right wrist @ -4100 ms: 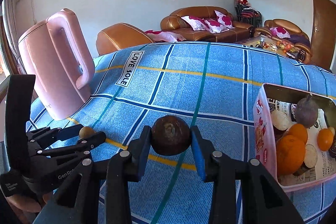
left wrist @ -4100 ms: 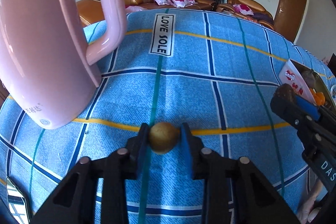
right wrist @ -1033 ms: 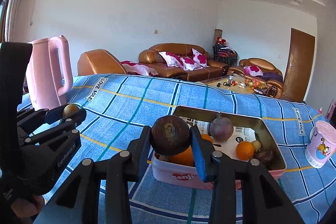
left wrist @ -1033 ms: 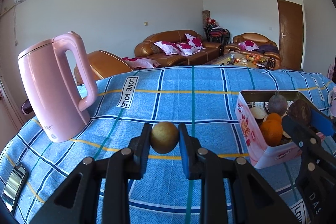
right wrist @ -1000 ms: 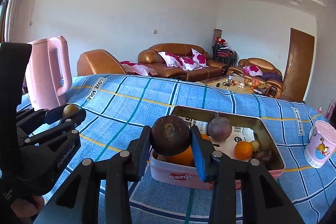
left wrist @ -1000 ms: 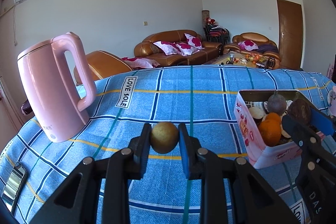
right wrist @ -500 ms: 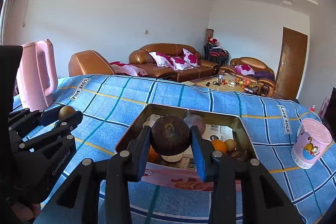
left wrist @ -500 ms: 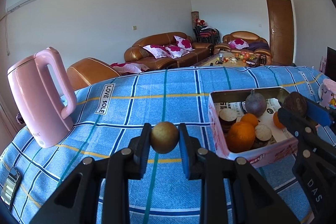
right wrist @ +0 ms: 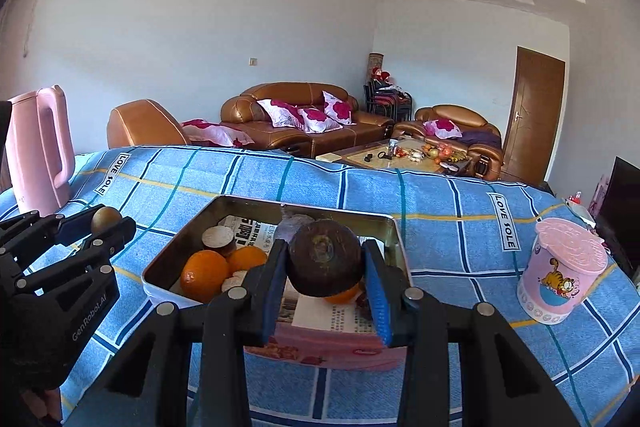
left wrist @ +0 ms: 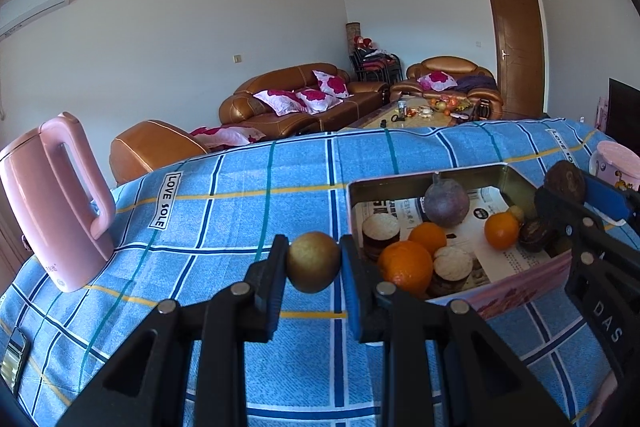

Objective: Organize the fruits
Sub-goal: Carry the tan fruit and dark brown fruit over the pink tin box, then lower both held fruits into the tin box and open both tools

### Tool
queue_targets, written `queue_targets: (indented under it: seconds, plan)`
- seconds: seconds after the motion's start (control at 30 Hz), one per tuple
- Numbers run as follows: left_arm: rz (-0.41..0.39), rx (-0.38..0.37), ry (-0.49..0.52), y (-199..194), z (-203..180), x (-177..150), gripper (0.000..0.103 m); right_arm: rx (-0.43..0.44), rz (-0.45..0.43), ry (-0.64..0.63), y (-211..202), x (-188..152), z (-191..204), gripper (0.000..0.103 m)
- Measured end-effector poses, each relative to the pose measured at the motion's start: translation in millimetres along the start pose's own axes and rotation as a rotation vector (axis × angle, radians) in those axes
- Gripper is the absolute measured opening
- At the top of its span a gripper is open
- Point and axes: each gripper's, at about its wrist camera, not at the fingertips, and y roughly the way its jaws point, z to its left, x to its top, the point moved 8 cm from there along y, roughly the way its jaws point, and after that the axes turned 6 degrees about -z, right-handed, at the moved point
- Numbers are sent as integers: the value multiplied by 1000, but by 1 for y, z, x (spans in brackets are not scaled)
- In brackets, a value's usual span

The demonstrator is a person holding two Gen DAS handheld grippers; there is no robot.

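Left wrist view: the left gripper (left wrist: 314,263) is clamped on a small yellow-brown fruit (left wrist: 313,262), held up just left of the tin box (left wrist: 424,181). A sec ago the box sat further right, w/ more blue cloth between, so the fruit has come closer.

Right wrist view: the right gripper (right wrist: 325,265) is clamped on a dark brown fruit (right wrist: 324,263), now hanging over the box's near end, not beside it. I think it's abt ready to drop in w/ the oranges (right wrist: 204,278).
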Motion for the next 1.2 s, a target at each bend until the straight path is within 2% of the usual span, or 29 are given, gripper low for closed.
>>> queue_targets:
  seconds: [0.33,0.57,0.87,1.2]
  plan:
    - [18,-64,-29,3,-21,2,27,-51,-2,1,4,0,-30,40]
    - [3,-126,2,5,-54,10,27,-100,-3,4,9,0,-51,40]
    - [37,-206,-24,22,-93,19,27,-155,5,19,15,2,-73,40]
    - [50,-223,-72,40,-92,25,27,-194,24,27,26,3,-83,40]
